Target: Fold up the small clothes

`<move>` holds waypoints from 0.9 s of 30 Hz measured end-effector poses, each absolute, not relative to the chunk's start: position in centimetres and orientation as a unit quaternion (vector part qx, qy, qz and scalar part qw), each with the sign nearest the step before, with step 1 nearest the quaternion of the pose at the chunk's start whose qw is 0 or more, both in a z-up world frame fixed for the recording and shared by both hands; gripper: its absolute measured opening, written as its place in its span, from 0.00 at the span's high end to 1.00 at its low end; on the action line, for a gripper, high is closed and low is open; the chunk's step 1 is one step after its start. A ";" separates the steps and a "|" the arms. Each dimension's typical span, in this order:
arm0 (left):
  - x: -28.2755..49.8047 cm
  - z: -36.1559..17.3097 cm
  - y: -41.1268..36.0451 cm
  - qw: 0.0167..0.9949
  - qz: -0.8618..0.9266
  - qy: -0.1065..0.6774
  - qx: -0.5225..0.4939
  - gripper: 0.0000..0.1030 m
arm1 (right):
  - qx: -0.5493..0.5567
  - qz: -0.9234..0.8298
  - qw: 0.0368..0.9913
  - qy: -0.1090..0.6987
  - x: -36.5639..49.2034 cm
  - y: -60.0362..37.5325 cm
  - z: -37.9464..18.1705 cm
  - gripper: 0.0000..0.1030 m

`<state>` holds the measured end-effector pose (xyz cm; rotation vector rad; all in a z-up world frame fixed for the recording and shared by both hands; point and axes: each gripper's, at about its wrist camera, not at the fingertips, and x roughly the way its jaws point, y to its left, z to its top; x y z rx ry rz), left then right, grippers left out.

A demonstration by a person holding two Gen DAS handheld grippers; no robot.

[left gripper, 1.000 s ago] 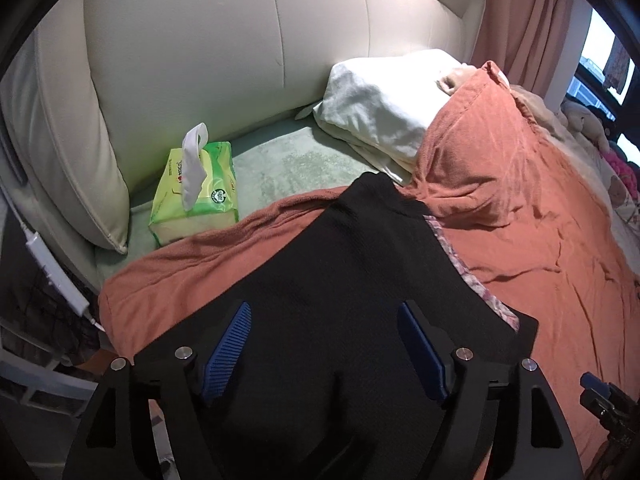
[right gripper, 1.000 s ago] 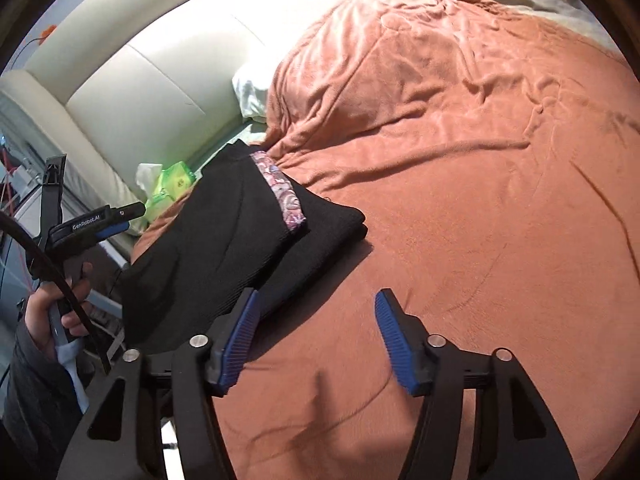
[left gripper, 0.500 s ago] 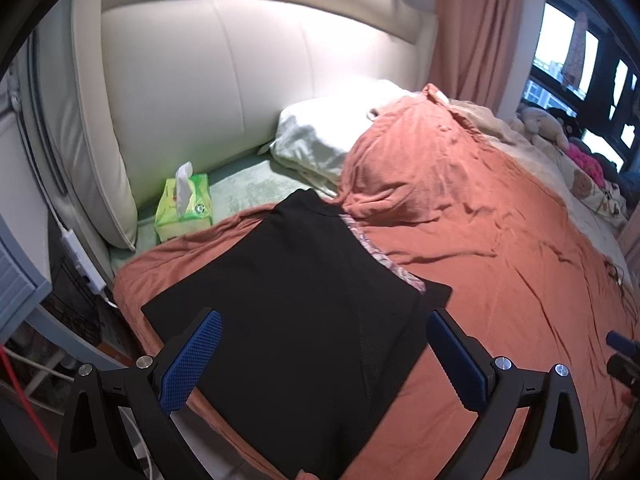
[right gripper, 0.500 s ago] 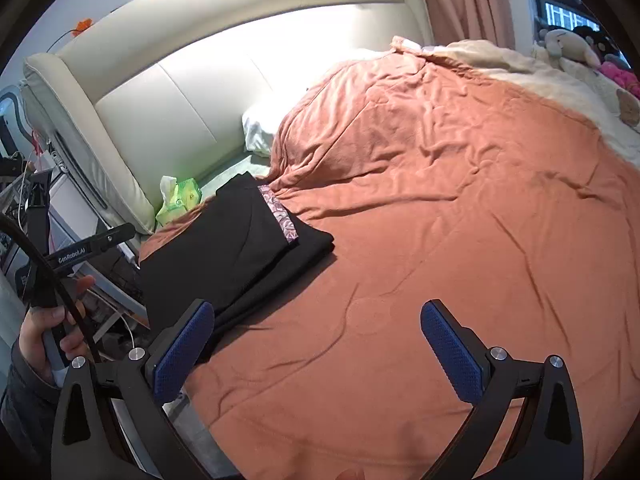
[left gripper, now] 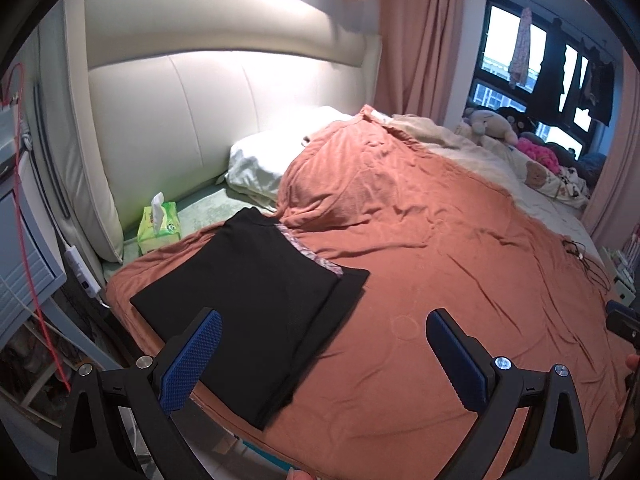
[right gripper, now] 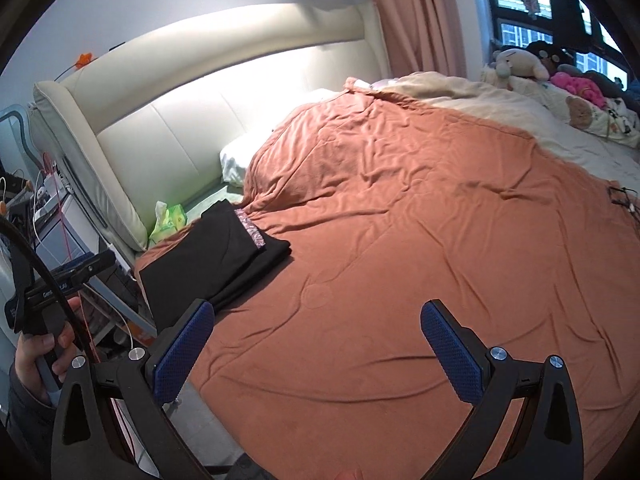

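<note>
Item: folded black fabric garment with patterned trim (left gripper: 256,296), flat on rust-orange blanket (left gripper: 440,272) ahead-left of left gripper (left gripper: 320,356) and right gripper (right gripper: 316,352), both spread wide, empty; fold judged complete, next calls for fetching another garment.

Both grippers' fingers (left gripper: 192,356) (right gripper: 452,350) opened wide, backing away from garment (left gripper: 256,292).

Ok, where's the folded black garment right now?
In both views the folded black garment lies on the orange blanket at the bed's left corner, beside the green tissue pack.
</note>
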<state>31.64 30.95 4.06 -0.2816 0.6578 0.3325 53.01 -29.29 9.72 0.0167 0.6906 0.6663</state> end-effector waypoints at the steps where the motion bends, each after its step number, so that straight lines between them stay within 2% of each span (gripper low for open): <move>1: 31.2 4.3 30.2 0.925 0.156 0.318 -0.138 0.00 | 0.010 0.317 0.889 0.330 52.5 -29.9 9.9 0.00; 11: 27.4 5.3 24.2 0.937 0.124 0.302 -0.128 0.00 | 0.019 0.284 0.911 0.297 45.3 -36.4 10.8 0.00; 27: 19.5 5.7 14.8 0.961 0.073 0.254 -0.084 0.00 | 0.034 0.249 0.931 0.264 34.5 -43.2 9.3 0.00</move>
